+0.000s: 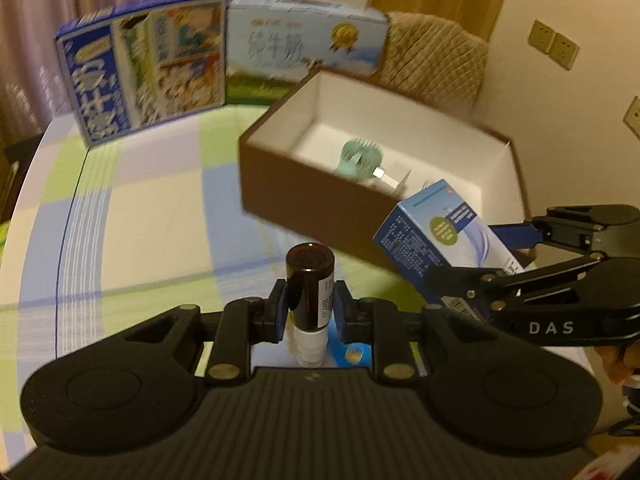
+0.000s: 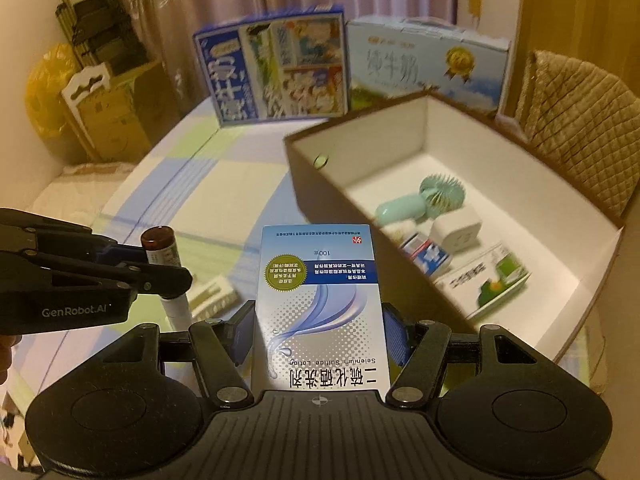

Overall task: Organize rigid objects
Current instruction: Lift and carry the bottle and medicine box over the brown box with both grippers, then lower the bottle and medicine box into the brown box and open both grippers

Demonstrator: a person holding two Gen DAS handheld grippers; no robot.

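Note:
My left gripper (image 1: 310,314) is shut on a small dark brown vial (image 1: 309,280) with a white cap, held upright above the table; it also shows in the right wrist view (image 2: 160,250). My right gripper (image 2: 318,334) is shut on a blue and white lotion box (image 2: 320,304), held just in front of the open brown box (image 2: 304,176); the lotion box also shows in the left wrist view (image 1: 436,236). The brown box (image 1: 304,196) has a white inside and holds a mint hand fan (image 2: 424,200), a white plug (image 2: 456,228) and small packets.
Two milk cartons (image 1: 148,68) (image 1: 304,46) stand at the table's far edge. A quilted chair back (image 2: 580,128) is behind the brown box. A small white packet (image 2: 214,298) lies on the checked tablecloth (image 1: 152,220) below the vial.

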